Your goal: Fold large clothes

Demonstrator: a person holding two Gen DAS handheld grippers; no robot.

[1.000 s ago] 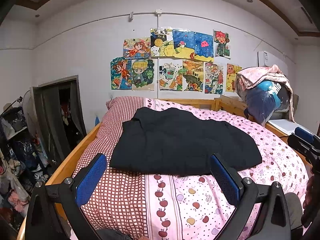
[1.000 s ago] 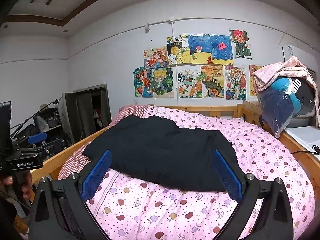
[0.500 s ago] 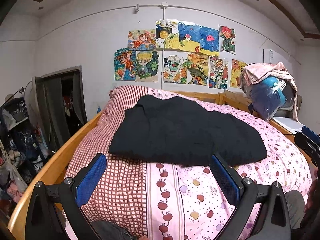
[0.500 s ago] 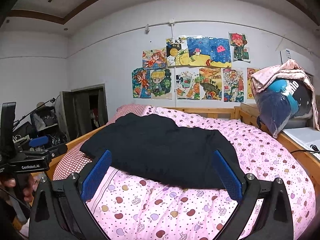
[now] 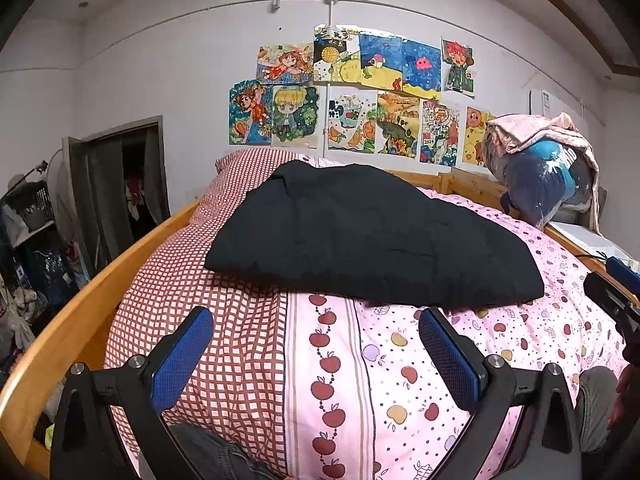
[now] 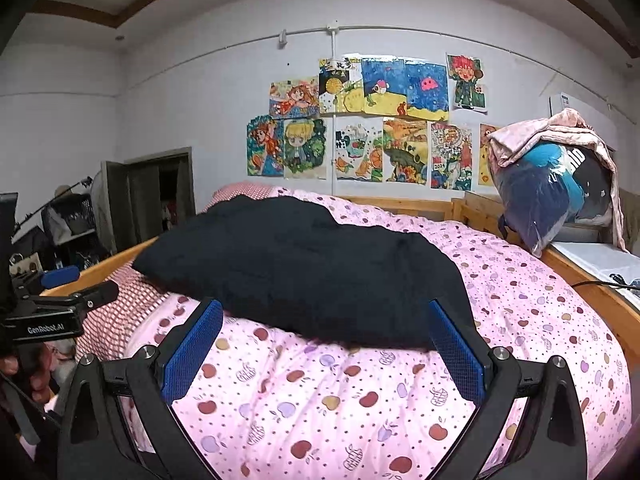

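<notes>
**Black garment lies on the bed, hand-held gripper open before it**

The left hand-held gripper [image 5: 316,354] has its blue pads [image 5: 182,358] wide apart and holds nothing. It hangs above the apple-print bedsheet [image 5: 400,368], near the front edge of the black garment [image 5: 368,236]. The garment lies partly on the red checked cover [image 5: 224,320]. Colourful drawings [image 5: 360,100] hang on the wall.

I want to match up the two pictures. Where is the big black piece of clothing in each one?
Left wrist view: the black garment lies across the middle, on the bed beyond the open left claw.
Right wrist view: it lies left of centre, just beyond the open right claw.
Shared landmark: the colourful drawings on the wall behind the bed.
</notes>
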